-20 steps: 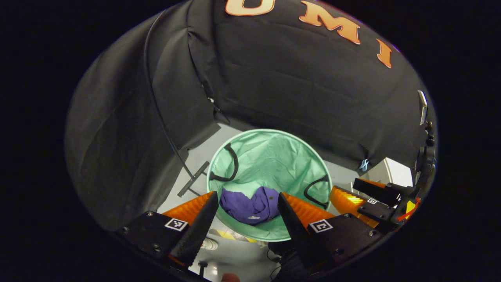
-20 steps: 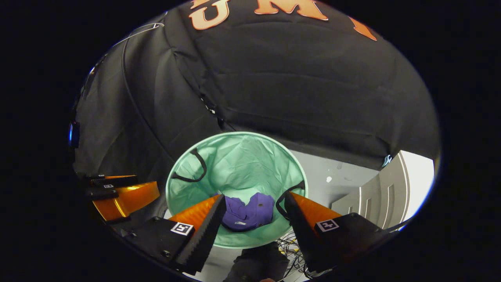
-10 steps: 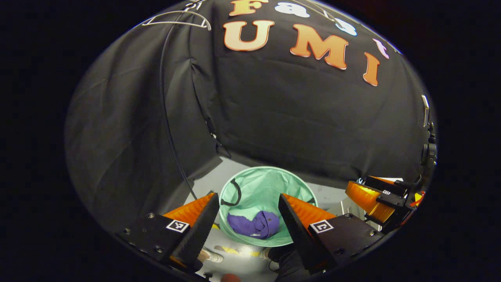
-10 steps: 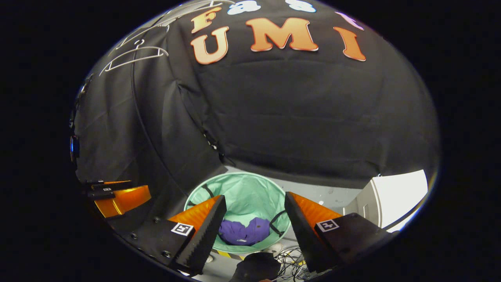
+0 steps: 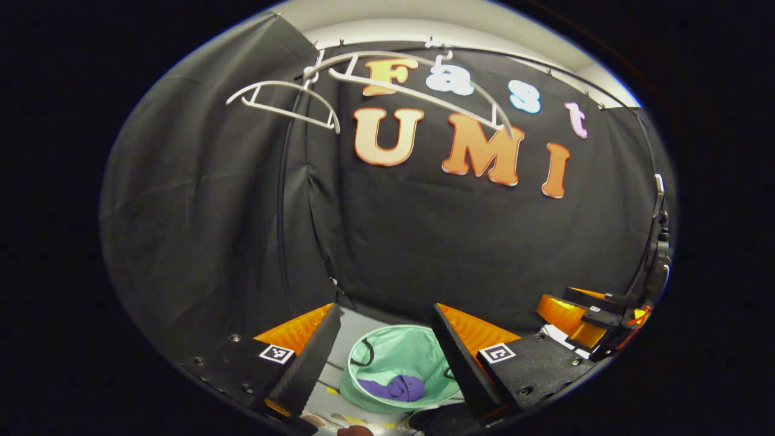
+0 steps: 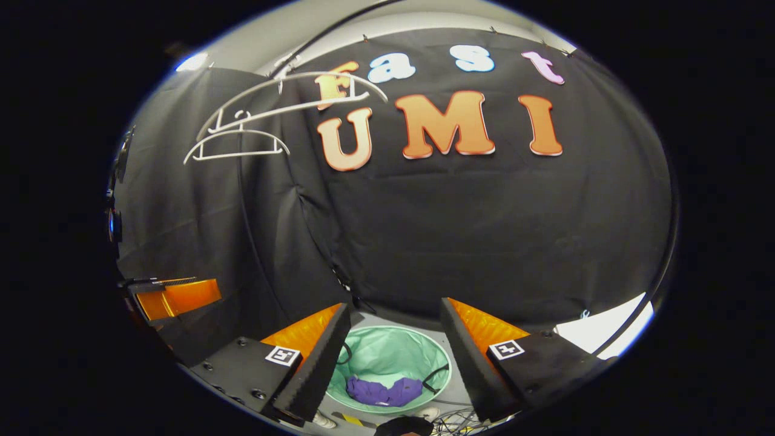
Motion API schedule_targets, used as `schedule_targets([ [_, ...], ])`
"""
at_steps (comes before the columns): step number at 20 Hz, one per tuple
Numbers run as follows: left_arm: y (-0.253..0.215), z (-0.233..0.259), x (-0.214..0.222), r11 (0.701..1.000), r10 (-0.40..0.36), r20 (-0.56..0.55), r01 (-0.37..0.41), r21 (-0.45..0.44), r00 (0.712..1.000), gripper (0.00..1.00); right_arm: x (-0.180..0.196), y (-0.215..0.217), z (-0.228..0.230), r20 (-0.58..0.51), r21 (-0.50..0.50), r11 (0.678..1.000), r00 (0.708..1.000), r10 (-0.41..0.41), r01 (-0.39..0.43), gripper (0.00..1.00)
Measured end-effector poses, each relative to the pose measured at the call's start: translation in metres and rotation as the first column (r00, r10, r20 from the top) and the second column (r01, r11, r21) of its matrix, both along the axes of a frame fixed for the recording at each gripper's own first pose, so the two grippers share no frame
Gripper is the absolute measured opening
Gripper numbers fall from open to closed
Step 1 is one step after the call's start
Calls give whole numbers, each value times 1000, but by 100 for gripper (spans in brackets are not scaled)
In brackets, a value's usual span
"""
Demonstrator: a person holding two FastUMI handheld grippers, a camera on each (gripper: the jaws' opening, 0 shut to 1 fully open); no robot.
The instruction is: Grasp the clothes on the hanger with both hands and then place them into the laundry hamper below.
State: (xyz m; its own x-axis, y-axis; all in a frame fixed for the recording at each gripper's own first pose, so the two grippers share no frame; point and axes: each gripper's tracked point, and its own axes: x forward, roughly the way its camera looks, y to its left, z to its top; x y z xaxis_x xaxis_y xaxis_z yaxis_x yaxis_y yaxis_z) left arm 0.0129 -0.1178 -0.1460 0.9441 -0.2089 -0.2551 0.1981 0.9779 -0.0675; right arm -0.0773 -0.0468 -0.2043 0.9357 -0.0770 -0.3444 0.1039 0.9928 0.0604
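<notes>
Clothes (image 5: 396, 387), a purple bundle, lie at the bottom of the green laundry hamper (image 5: 418, 354) on the floor. Both tools have risen since a second ago: the hamper now appears smaller and lower in each view. Left hand-held gripper (image 5: 387, 357) is released, fingers spread, holding nothing. Right hand-held gripper (image 6: 393, 357) is likewise released and empty. Farther off, two white hangers (image 6: 242, 142) hang bare against the booth wall. Judgement: placement is complete; the tools are retreating.

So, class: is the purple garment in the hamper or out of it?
In: the purple garment lies crumpled at the bottom of the green hamper.
</notes>
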Motion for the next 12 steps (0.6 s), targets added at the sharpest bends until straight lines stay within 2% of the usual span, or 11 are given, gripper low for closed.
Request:
schedule_targets([
  [1, 4, 16, -4, 1000, 9, 41, -9, -2, 999, 96, -3, -1, 10, 21, -15, 1000, 1000, 2, -1, 98],
  [2, 5, 30, -7, 1000, 19, 79, -19, -8, 997, 96, -5, 2, 19, 35, -21, 1000, 999, 11, -11, 100],
  [3, 6, 41, -10, 1000, 25, 107, -23, -17, 994, 96, -7, 8, 28, 52, -18, 1000, 998, 24, -23, 89],
  [5, 9, 62, -18, 999, 26, 152, -22, -26, 988, 95, -10, 17, 44, 86, -19, 999, 996, 36, -34, 89],
  [7, 16, 79, -23, 999, 44, 208, -41, -22, 977, 95, -16, 16, 61, 125, -35, 999, 992, 31, -27, 100],
  [8, 18, 85, -25, 998, 60, 232, -57, -21, 971, 94, -18, 13, 67, 143, -45, 999, 989, 26, -20, 89],
  [12, 28, 98, -30, 995, 95, 264, -86, -45, 960, 93, -23, 4, 84, 192, -88, 996, 981, -5, 22, 89],
])
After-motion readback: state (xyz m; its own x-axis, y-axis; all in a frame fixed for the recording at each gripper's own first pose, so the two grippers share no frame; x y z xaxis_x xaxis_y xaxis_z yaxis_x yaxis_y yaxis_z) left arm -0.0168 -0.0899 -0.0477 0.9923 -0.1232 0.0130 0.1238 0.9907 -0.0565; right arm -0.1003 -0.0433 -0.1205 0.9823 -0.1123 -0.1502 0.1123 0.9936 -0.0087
